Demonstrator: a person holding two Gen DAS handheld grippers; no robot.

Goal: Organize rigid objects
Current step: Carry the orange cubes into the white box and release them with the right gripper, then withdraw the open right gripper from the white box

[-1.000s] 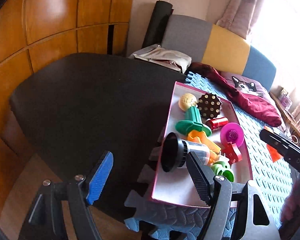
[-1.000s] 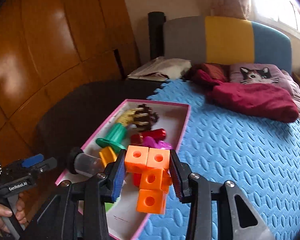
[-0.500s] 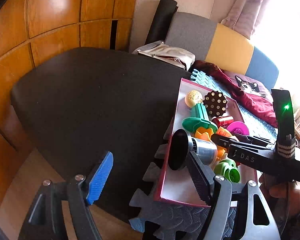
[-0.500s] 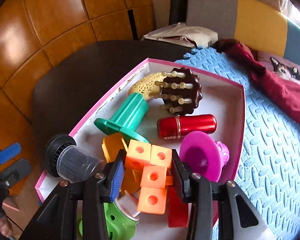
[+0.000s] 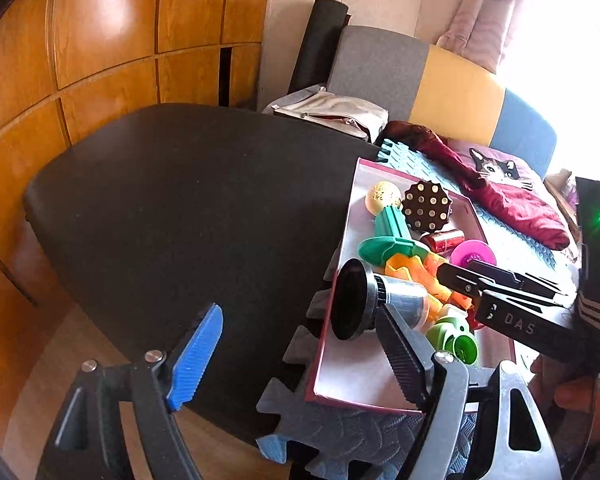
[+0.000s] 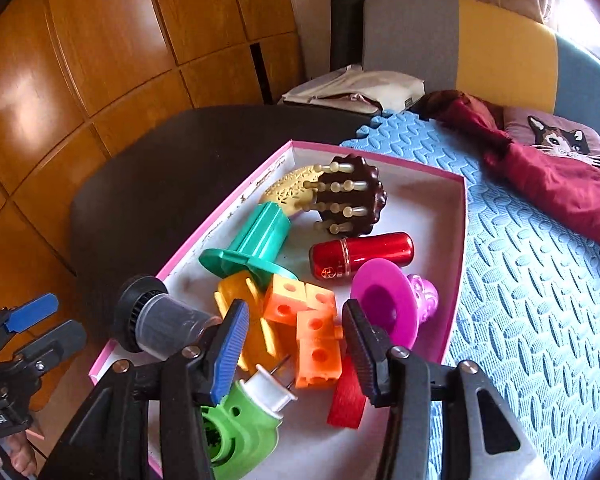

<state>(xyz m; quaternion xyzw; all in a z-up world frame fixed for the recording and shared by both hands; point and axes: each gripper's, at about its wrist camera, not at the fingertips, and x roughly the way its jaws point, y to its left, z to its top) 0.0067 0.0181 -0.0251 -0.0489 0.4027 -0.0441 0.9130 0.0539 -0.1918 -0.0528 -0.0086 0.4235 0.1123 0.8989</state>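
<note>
Our right tool (image 6: 292, 340) hangs low over the pink box (image 6: 460, 216), its fingers parted around the orange cube block (image 6: 308, 332); whether the pads touch it we cannot quite tell, but the block seems to lie among the toys at the near end. Our left tool (image 5: 300, 356) stands wide open and empty at the box's near left edge. We judge the drop is finishing; next we lift the right tool straight up, clear of the green plug (image 6: 244, 420).
</note>
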